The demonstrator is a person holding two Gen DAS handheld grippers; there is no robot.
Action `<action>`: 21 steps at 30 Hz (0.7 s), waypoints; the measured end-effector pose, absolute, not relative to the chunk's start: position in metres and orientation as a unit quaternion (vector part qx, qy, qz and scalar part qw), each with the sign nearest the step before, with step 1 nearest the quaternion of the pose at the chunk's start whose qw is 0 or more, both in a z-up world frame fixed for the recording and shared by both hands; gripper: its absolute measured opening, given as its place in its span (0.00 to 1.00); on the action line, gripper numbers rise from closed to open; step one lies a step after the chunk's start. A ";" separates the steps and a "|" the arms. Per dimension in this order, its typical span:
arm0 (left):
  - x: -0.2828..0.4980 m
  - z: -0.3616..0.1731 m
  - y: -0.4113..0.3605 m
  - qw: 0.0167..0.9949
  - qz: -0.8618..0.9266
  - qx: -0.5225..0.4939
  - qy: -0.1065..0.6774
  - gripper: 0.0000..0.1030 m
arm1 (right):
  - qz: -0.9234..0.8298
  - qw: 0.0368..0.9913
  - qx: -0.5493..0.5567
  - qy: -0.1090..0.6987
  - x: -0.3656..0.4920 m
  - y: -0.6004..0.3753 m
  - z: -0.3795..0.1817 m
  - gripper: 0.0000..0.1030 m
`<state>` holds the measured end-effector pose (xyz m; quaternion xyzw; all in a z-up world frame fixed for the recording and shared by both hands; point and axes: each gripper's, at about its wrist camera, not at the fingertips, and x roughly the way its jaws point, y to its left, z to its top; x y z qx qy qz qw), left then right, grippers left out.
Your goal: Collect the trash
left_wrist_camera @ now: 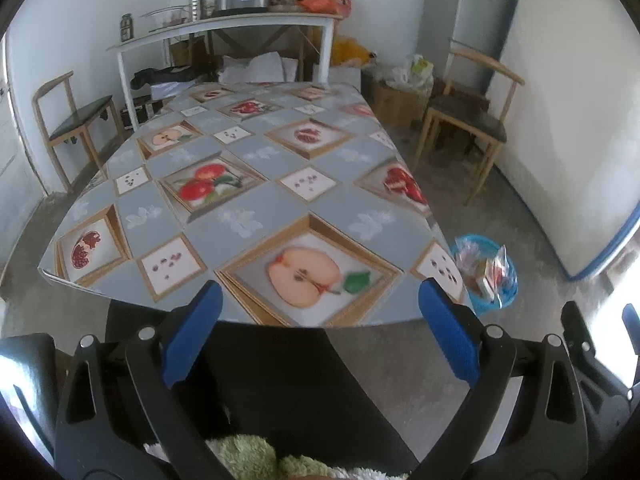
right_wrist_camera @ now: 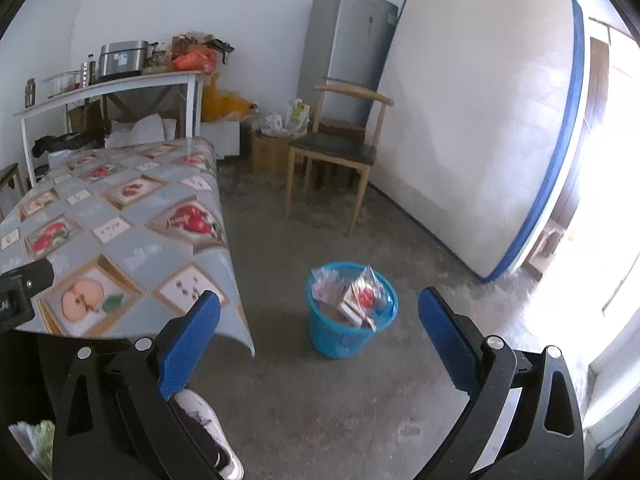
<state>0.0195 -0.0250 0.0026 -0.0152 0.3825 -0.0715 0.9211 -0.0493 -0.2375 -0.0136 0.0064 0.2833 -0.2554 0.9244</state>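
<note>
A blue plastic waste basket (right_wrist_camera: 344, 336) stands on the concrete floor to the right of the table; it also shows in the left wrist view (left_wrist_camera: 486, 304). It holds several wrappers and packets (right_wrist_camera: 360, 294). My right gripper (right_wrist_camera: 318, 320) is open and empty, held above the floor in front of the basket. My left gripper (left_wrist_camera: 320, 312) is open and empty, at the near edge of the table (left_wrist_camera: 248, 184), which has a fruit-patterned cloth. No loose trash shows on the tabletop.
A wooden chair (right_wrist_camera: 336, 152) stands beyond the basket, with a mattress (right_wrist_camera: 480, 120) leaning on the right wall. Another chair (left_wrist_camera: 76, 120) is left of the table. A white shelf (left_wrist_camera: 224, 28) with pots is at the back. A fridge (right_wrist_camera: 348, 48) stands behind.
</note>
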 end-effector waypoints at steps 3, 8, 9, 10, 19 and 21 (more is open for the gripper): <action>0.016 -0.002 -0.039 0.917 -0.084 -0.002 0.390 0.92 | -0.264 0.917 0.014 0.297 -0.055 -0.249 -0.024 0.94; 0.011 -0.009 -0.069 0.909 -0.113 0.034 0.399 0.92 | -0.278 0.908 0.041 0.311 -0.063 -0.273 -0.036 0.94; 0.011 -0.011 -0.074 0.907 -0.117 0.041 0.401 0.92 | -0.279 0.907 0.045 0.313 -0.063 -0.277 -0.037 0.94; 0.011 -0.012 -0.077 0.907 -0.118 0.044 0.403 0.92 | -0.282 0.905 0.048 0.314 -0.063 -0.280 -0.038 0.94; 0.016 -0.016 -0.084 0.907 -0.091 0.066 0.405 0.92 | -0.287 0.901 0.054 0.322 -0.056 -0.290 -0.045 0.94; 0.016 -0.016 -0.082 0.909 -0.084 0.067 0.403 0.92 | -0.285 0.901 0.052 0.323 -0.054 -0.290 -0.045 0.94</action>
